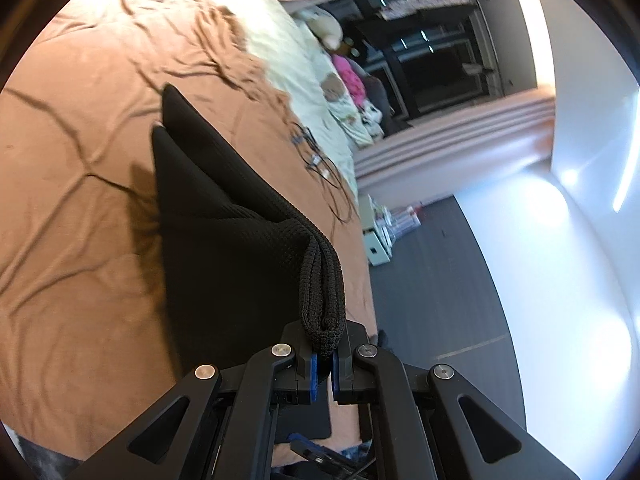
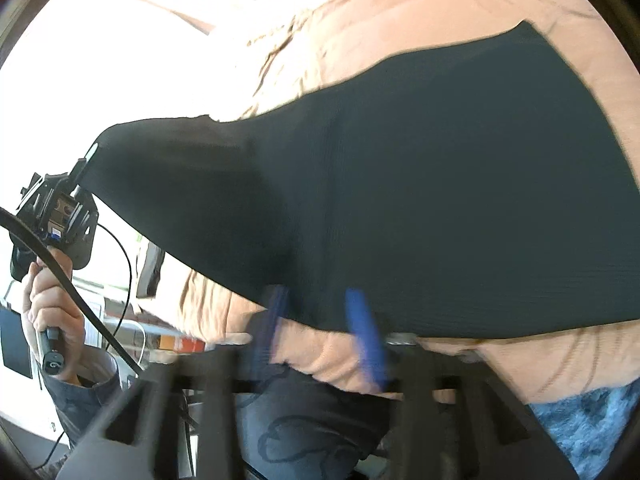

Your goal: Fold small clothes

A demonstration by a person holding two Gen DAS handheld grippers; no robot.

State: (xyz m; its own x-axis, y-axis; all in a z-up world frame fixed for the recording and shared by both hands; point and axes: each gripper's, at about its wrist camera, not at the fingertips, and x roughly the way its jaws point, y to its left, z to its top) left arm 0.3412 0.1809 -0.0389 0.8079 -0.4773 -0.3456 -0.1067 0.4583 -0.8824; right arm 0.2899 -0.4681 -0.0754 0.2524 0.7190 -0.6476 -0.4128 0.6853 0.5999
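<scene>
The left gripper (image 1: 325, 354) is pinched on the doubled, ribbed edge of a black waffle-knit garment (image 1: 208, 216), which runs from the jaws toward eleven o'clock, its far corner resting on the wrinkled tan bedspread (image 1: 80, 184). The bed's edge falls away at three o'clock to open dark floor (image 1: 432, 280). Black cables (image 1: 324, 172) lie beyond, at twelve. The right gripper (image 2: 320, 312), blurred, stands spread at the garment's near edge, gripping nothing.

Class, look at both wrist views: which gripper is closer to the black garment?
Left. The left gripper is clamped on the black garment at its bunched edge; the right gripper is open, fingers at its lower edge.
</scene>
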